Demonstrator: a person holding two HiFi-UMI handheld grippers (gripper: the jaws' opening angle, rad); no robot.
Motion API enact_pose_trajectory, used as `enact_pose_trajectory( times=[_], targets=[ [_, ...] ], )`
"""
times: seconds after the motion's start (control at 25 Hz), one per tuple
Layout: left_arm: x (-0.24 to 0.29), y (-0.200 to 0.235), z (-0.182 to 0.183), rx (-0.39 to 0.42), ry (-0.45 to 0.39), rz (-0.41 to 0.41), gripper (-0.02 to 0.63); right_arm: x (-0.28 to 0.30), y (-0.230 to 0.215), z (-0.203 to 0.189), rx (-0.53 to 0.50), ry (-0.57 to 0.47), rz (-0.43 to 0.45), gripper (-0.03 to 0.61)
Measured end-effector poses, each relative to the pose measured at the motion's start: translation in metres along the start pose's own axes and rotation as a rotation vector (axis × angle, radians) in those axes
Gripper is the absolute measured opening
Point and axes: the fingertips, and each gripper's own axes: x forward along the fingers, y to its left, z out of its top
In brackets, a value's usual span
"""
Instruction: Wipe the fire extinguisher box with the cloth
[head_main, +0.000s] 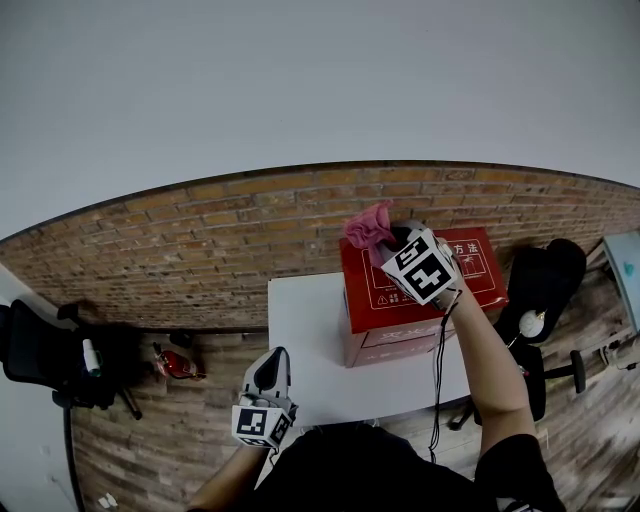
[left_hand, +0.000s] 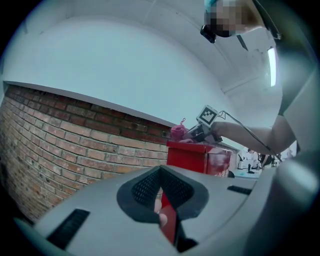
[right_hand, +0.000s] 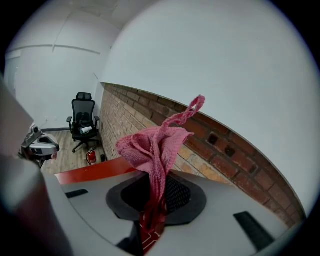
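The red fire extinguisher box stands on a white table, against the brick wall. My right gripper is over the box's top at its far left corner, shut on a pink knitted cloth. In the right gripper view the cloth bunches up out of the shut jaws, above the box's red edge. My left gripper hovers low at the table's near left, jaws together and holding nothing. The left gripper view shows the box and the cloth ahead.
A brick wall runs behind the table. A black office chair and a small red fire extinguisher are on the wooden floor at left. Another black chair stands right of the box.
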Motion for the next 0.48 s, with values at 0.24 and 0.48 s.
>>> enact_pose_trajectory(
  times=[0.24, 0.48],
  targets=[
    [0.006, -0.008, 0.001, 0.003, 0.003, -0.01, 0.034, -0.006, -0.009, -0.01, 0.009, -0.005, -0.011, 0.067],
    [0.01, -0.015, -0.002, 0.008, 0.007, -0.016, 0.034, -0.014, -0.016, -0.018, 0.012, -0.004, -0.015, 0.067]
  ],
)
